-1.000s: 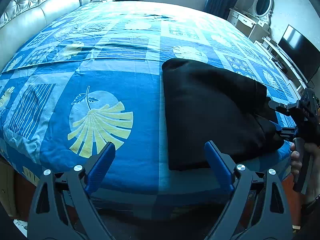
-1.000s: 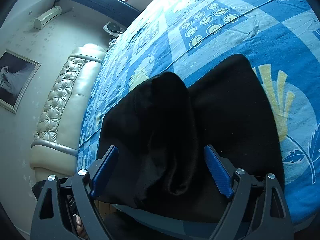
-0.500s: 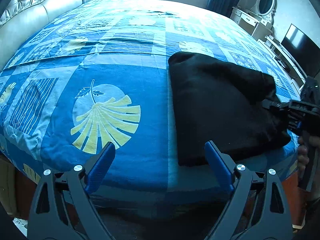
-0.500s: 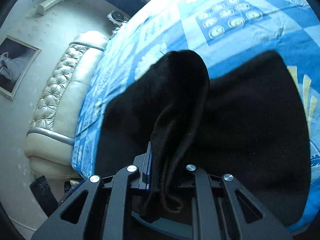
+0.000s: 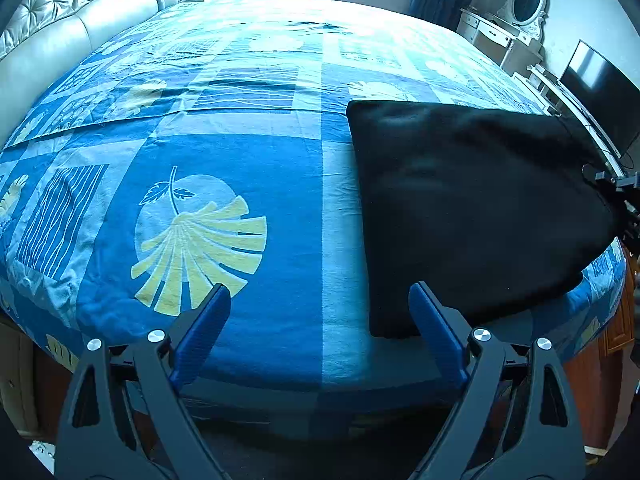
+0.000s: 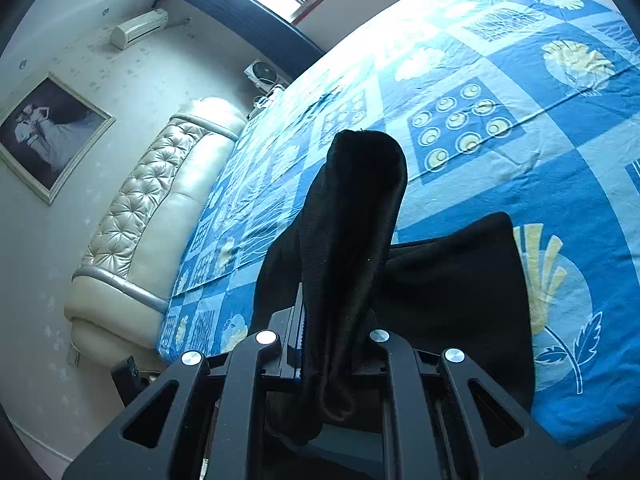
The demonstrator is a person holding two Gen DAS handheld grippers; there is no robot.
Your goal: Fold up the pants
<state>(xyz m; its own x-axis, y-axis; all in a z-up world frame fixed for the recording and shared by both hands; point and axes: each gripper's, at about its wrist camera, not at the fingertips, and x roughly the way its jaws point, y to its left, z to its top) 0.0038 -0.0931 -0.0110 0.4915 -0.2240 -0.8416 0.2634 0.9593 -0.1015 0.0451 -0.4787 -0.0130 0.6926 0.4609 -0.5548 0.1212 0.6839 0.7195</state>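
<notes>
The black pants [image 5: 468, 204] lie folded on the blue patterned bed sheet [image 5: 248, 152], at the right in the left wrist view. My left gripper [image 5: 320, 320] is open and empty at the bed's near edge, its right finger beside the pants' near left corner. My right gripper [image 6: 332, 344] is shut on a bunched edge of the black pants [image 6: 352, 232] and lifts it above the bed; the rest of the cloth lies below. The right gripper also shows at the right edge of the left wrist view [image 5: 616, 188].
A cream tufted headboard [image 5: 76, 28] runs along the bed's left side. A white dresser with an oval mirror [image 5: 516, 20] and a television [image 5: 600, 88] stand at the right. A fan [image 6: 264, 74] stands past the bed's far corner.
My right gripper closed on the pants' edge and has lifted it higher. The pants' right side has risen off the bed. My left gripper stayed open and moved slightly left.
</notes>
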